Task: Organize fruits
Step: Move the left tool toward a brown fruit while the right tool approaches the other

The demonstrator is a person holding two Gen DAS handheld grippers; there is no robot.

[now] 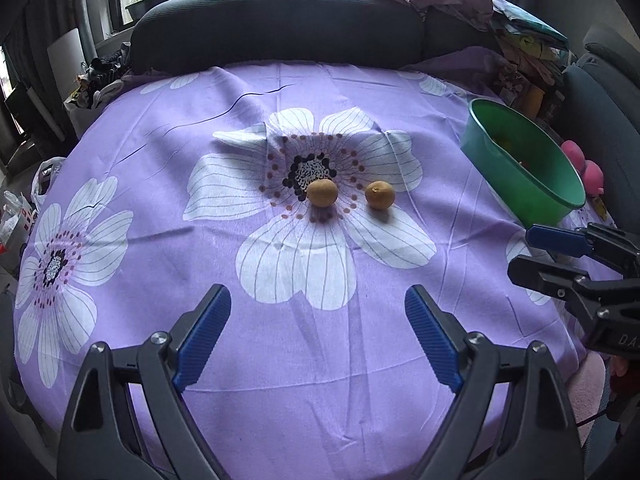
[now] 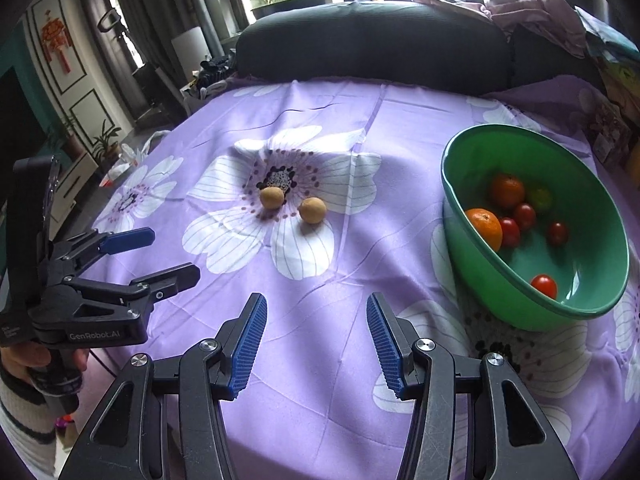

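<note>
Left wrist view
- Left gripper: jaws spread wide, nothing between the blue pads, poised over the purple floral cloth.
- Landmark: the large white flower print in the middle of the cloth.
- Left small fruit: brownish-yellow, round, lying on the flower's dark centre.
- Right small fruit: same colour, just beside the first, on a petal of that flower; the two stand apart.
- Green bowl: well off to the right of the flower, tilted; its contents are barely visible from here.
- Right gripper: enters from the right edge, below the bowl; jaws parted, empty.

Right wrist view
- Right gripper: jaws partly parted, nothing gripped, above the cloth, nearer the camera than the flower.
- Two small fruits: one at the flower's centre, the other just to its right.
- Bowl: right of the flower, holding two oranges, several red cherry tomatoes and one greenish fruit.
- Left gripper: left of the flower, jaws apart and empty, held by a hand in a striped sleeve.
</note>
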